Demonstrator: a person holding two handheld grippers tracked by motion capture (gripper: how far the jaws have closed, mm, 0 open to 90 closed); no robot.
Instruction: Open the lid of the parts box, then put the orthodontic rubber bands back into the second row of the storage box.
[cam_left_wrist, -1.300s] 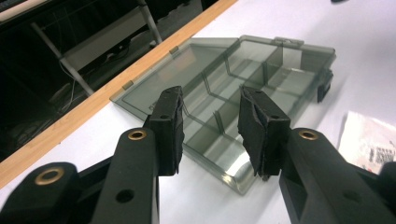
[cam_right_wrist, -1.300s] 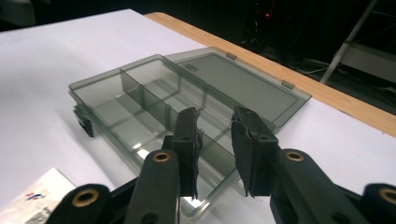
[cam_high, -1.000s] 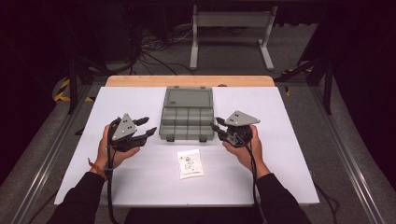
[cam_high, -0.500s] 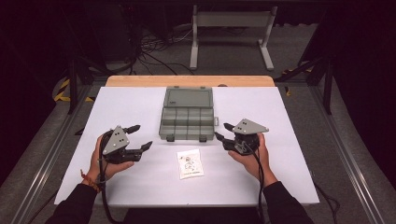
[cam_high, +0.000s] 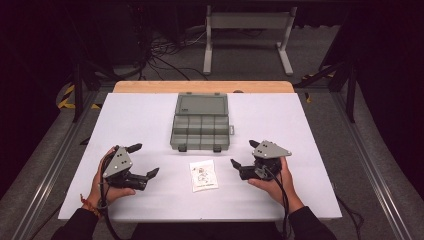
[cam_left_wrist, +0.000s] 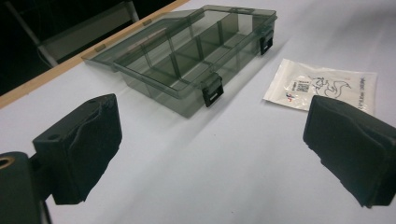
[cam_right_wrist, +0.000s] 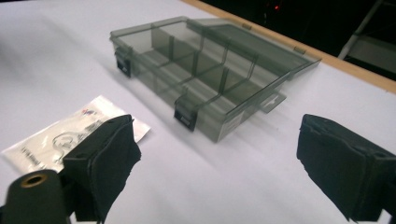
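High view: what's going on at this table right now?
A person holds a gripper in each hand over a white table. The left gripper and right gripper have just been opening, nothing between their jaws. An open compartment box sits ahead, a small white packet untouched between the hands.

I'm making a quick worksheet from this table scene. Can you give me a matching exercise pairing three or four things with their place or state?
Things:
1. compartment box
2. white packet
3. left gripper
4. table

Places or states:
A. lying flat between the two grippers
B. lid swung open, compartments empty
C. white top with a wooden far edge
D. jaws wide apart, nothing between them

Pairs: 1-B, 2-A, 3-D, 4-C
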